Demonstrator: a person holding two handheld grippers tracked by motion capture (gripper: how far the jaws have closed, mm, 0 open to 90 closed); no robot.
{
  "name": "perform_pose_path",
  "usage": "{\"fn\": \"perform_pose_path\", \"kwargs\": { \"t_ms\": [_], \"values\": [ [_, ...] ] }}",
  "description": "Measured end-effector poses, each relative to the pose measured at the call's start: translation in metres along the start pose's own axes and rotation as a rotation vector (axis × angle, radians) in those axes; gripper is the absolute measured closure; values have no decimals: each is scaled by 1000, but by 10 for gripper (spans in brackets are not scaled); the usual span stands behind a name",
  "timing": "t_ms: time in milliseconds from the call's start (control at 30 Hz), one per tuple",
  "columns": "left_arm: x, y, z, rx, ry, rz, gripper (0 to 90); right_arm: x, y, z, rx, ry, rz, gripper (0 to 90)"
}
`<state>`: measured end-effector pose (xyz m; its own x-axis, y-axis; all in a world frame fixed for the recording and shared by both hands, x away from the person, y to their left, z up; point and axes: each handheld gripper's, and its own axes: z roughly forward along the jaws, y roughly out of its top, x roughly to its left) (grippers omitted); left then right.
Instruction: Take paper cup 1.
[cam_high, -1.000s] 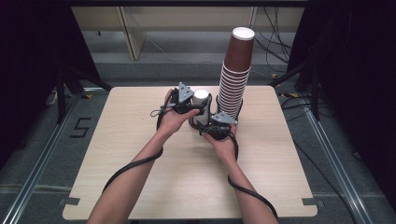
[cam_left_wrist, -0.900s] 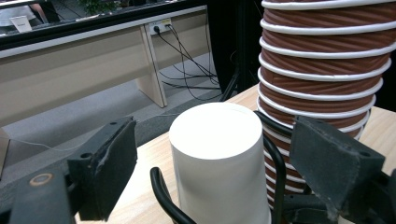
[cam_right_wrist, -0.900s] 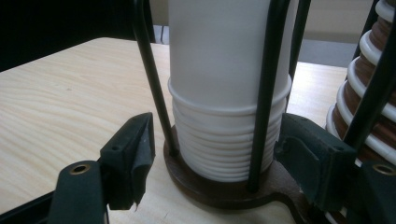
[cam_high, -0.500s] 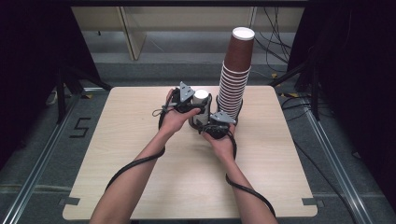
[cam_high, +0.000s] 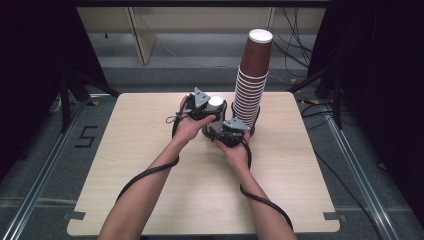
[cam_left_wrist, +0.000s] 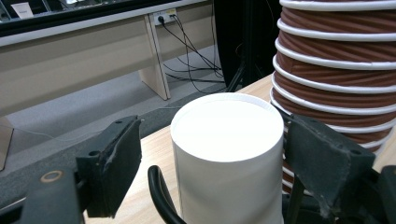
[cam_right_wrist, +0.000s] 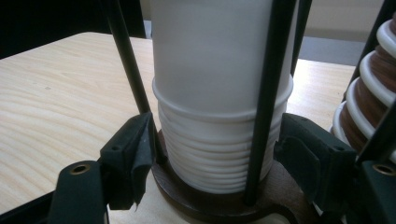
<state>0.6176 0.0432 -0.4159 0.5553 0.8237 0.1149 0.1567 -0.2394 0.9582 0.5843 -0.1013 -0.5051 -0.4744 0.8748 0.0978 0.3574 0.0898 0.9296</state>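
Separation of the top white cup from a small nested stack, grasp being formed.

White cups (cam_right_wrist: 219, 154) are seen nested upside down in a dark wire holder (cam_right_wrist: 219, 205) at the centre far part of the surface (cam_high: 150, 150), just left of the tall brown cup stack (cam_high: 250, 95). The top white cup (cam_left_wrist: 229, 149) stands between the fingers (cam_left_wrist: 112, 172) of the left gripper (cam_high: 202, 105); these have just been closing, yet a gap shows on the left side, so no grip is judged made. The right gripper (cam_high: 231, 131) sits low at the holder's base, its fingers (cam_right_wrist: 128, 154) narrow and apparently bracing it; contact cannot be confirmed. Next move is judged to call for full closure on the top cup, then a straight lift while the base is steadied.
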Motion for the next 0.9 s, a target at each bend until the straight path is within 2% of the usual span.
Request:
{"fn": "perform_pose_path", "kwargs": {
  "t_ms": [33,100,167,233,267,300,333,367,400,433,500,567,600,633,667,733,767,900],
  "values": [
    [0,0,1,1,-1,-4,189,-3,0,1,-7,-12,-41,286],
    [-1,0,3,-5,-6,-15,191,-2,0,2,-8,-17,-36,286],
    [-1,-1,5,2,-9,-15,192,0,1,2,2,-6,-8,286],
    [-1,-2,7,16,-8,-10,191,-1,1,4,-9,-27,-43,284],
    [-1,-2,8,18,-6,-10,191,0,2,2,4,-24,-25,284],
    [-1,-3,8,22,-7,-10,191,-1,1,4,-9,-42,-49,285],
    [-1,-4,9,25,-7,-13,192,1,1,3,9,-11,-3,295],
    [-1,-4,11,29,-8,-15,193,1,1,3,-2,-33,-14,307],
    [-1,-5,11,31,-8,-15,194,2,1,3,5,-33,2,317],
    [-1,-6,12,30,-9,-21,196,2,1,3,5,-35,0,318],
    [-1,-6,14,31,-11,-27,210,2,1,4,9,-55,-34,318],
    [-1,-7,15,28,-14,-24,225,3,1,4,7,-53,-18,320],
    [-1,-7,15,27,-14,-23,233,1,2,4,14,-36,-22,324],
    [-1,-7,16,27,-14,-22,239,1,1,5,9,-45,-39,329],
    [-1,-7,16,27,-13,-21,245,1,1,4,8,-58,-34,332],
    [-1,-7,17,27,-15,-19,257,2,2,4,12,-45,-20,336],
    [-1,-7,18,25,-18,-17,267,1,1,5,2,-48,-35,336],
    [-2,-7,19,16,-23,-22,312,2,1,6,-3,-56,-32,336]
  ]
}}
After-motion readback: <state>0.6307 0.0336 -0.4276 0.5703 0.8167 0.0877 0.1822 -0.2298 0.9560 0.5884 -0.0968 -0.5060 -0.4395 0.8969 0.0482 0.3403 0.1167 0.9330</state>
